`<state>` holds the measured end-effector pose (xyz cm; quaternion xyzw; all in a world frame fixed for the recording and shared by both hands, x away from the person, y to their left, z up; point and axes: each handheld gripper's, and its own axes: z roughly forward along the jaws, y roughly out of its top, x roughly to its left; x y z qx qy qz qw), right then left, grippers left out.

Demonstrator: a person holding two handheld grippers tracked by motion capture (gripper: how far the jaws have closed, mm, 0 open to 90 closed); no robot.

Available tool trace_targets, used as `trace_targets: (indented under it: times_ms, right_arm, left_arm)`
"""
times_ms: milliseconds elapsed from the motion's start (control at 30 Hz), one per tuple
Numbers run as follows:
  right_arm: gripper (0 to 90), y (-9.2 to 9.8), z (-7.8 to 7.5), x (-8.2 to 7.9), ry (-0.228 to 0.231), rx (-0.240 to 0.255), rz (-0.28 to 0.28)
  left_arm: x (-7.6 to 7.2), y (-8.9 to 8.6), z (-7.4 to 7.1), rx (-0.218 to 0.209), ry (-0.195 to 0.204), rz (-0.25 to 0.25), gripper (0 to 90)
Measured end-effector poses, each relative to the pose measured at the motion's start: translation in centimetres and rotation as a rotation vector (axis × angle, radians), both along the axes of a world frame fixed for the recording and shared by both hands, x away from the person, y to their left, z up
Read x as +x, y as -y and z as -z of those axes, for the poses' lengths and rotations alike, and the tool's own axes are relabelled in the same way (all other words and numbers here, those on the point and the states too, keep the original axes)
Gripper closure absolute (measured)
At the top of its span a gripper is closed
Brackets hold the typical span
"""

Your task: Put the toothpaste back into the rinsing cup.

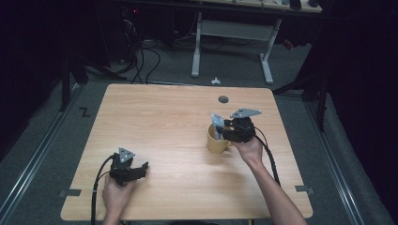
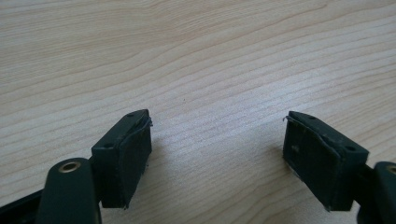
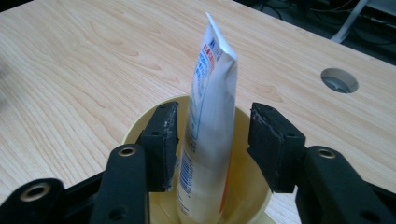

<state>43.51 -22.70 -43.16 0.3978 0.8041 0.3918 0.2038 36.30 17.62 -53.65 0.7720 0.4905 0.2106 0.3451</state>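
A yellow mug [image 1: 217,139] stands on the wooden table [image 1: 164,122], toward its right side and a little nearer than the round grey hole [image 1: 223,99] in the tabletop. A white tube [image 3: 208,126] with blue and red print stands upright inside the mug, its flat crimped end on top. The right gripper [image 3: 212,140] hangs over the mug's rim with its jaws parted on either side of the tube; the left pad looks very close to it, the right pad stands clear. Well to the left of the mug, near the table's front edge, the left gripper [image 2: 217,154] sits low over bare wood, jaws spread wide with nothing between them.
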Motion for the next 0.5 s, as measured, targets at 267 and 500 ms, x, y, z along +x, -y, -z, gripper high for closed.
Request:
trace_targets:
  times_ms: [267, 500]
  right_arm:
    - [47.3, 0.9, -0.8, -0.8, 0.019, 0.039, 0.005]
    - [48.7, 2.0, -1.1, -1.3, 0.034, 0.058, 0.032]
  left_arm:
    - [0.0, 0.0, 0.0, 0.0, 0.0, 0.0, 23.9]
    - [0.0, 0.0, 0.0, 0.0, 0.0, 0.0, 23.9]
